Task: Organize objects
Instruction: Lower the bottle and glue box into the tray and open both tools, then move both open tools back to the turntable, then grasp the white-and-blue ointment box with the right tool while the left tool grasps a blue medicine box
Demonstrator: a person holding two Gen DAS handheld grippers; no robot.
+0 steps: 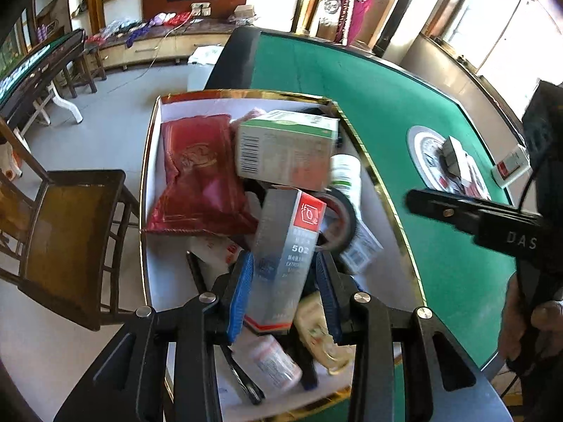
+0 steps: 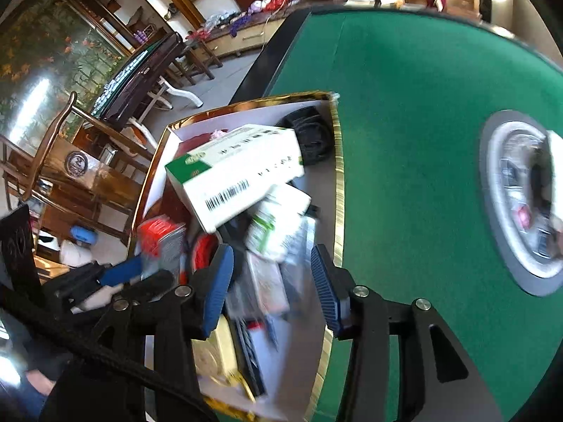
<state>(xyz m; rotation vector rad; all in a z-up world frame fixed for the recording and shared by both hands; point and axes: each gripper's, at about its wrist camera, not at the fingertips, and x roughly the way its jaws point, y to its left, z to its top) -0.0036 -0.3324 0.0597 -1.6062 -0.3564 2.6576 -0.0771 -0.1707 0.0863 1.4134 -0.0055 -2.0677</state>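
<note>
A: How far along does the tidying look?

B: Mostly done, I'd judge. From the left, the gold-rimmed box [image 1: 149, 161] at the table's near edge is already crowded: a red pouch [image 1: 200, 179], a green-and-white carton [image 1: 285, 147] on top, a white bottle [image 1: 346, 174], a tape roll [image 1: 339, 218]. Further right, a few small things remain on the round plate [image 1: 420, 156] in the middle of the green table [image 1: 352, 88], so those are likely what's left.

A: And the left claw?

B: The left gripper [image 1: 285, 281] is clamped on the grey glue box [image 1: 286, 246], the one marked 502, with a blue pad on each side of it. It holds the box upright over the pile; I can't tell whether it touches the items below.

A: The right one?

B: The right gripper [image 2: 272, 281] hangs over the box's right side with its blue pads [image 2: 325, 286] spread wide, nothing between them. The contents beneath are blurred.
</note>
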